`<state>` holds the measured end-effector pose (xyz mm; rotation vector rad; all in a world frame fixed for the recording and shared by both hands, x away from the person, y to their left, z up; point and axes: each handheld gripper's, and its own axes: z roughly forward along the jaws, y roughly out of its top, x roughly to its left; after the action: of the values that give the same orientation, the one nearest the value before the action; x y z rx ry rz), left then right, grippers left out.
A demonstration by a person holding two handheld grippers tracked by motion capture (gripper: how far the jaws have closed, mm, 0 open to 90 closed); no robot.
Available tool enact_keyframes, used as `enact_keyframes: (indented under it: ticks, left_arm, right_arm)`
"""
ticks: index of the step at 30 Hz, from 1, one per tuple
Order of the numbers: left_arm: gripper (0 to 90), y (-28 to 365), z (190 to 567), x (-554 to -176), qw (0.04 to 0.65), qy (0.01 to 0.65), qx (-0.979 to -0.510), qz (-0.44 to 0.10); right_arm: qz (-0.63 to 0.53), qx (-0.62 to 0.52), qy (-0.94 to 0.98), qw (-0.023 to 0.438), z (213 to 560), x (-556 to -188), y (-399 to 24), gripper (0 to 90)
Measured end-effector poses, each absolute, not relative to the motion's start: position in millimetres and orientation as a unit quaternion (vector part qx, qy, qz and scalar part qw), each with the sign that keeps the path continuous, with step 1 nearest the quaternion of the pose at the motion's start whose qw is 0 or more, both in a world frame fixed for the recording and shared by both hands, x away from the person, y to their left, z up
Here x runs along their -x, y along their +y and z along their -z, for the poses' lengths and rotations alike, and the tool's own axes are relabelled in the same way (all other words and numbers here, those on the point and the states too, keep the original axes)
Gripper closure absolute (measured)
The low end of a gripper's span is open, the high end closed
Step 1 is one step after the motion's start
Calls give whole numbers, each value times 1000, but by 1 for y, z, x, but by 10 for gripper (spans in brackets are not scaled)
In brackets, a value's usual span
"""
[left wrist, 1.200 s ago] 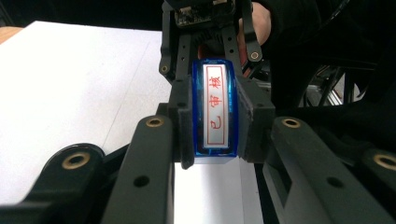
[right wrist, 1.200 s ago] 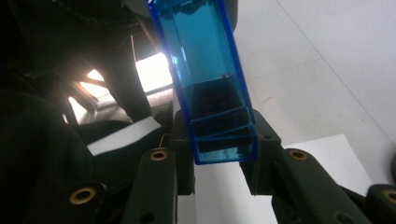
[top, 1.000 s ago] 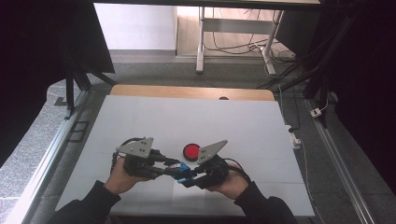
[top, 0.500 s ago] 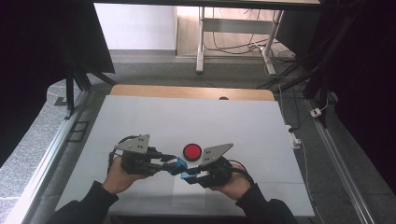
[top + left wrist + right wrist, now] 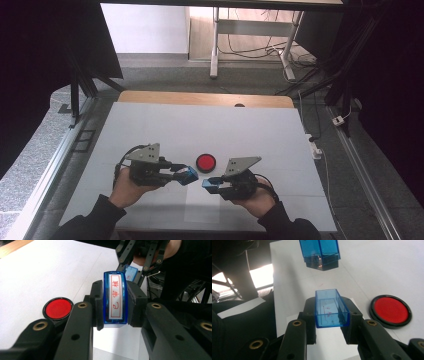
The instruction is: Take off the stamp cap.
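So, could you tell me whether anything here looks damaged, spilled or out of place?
Nothing stands out. The stamp and its blue cap are pulled apart, one in each gripper, and the red ink pad lies open and flat on the table.

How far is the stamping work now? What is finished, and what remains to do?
Done: the blue cap is off the stamp. In hand: the left gripper is shut on the stamp and the right gripper on the cap, both held above the white table. Left, probably: inking on the red ink pad, which lies open, then stamping the paper sheet.
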<state>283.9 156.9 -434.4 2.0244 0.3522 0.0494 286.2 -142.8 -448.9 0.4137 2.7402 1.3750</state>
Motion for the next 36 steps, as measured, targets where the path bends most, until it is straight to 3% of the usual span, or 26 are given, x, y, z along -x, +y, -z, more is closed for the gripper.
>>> enact_keyframes:
  ticks: [12, 27, 36]
  left_arm:
    - [705, 159, 436, -287, 502, 177, -846, -35]
    - [704, 166, 439, -292, 494, 212, -842, -42]
    - [704, 167, 438, -293, 494, 221, -840, -45]
  right_arm:
    - [-451, -184, 873, 34, 444, -279, -163, 690]
    - [-433, -237, 864, 96, 445, -265, -194, 690]
    - [-442, -266, 850, 103, 446, -259, -218, 689]
